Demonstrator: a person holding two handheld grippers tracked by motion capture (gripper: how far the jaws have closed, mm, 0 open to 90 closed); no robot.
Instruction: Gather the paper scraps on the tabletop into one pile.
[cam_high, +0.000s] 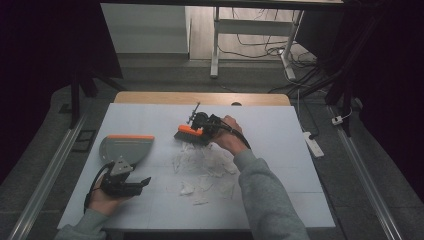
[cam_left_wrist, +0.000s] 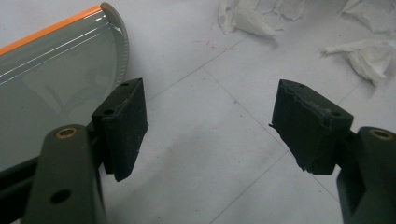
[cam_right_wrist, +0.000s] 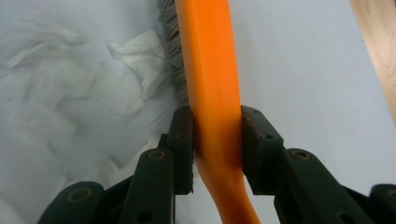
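Your right gripper pinches the orange brush by its handle, bristles touching the paper scraps at their 12 o'clock edge. Your left gripper rests with jaws spread, empty, just beside the dustpan, at the scraps' 9 o'clock.

The person wears grey sleeves. Each black claw has screw-dotted arms and padded jaws. A black cable trails off.

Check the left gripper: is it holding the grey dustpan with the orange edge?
No: the left gripper is open, the grey dustpan lying beside it.
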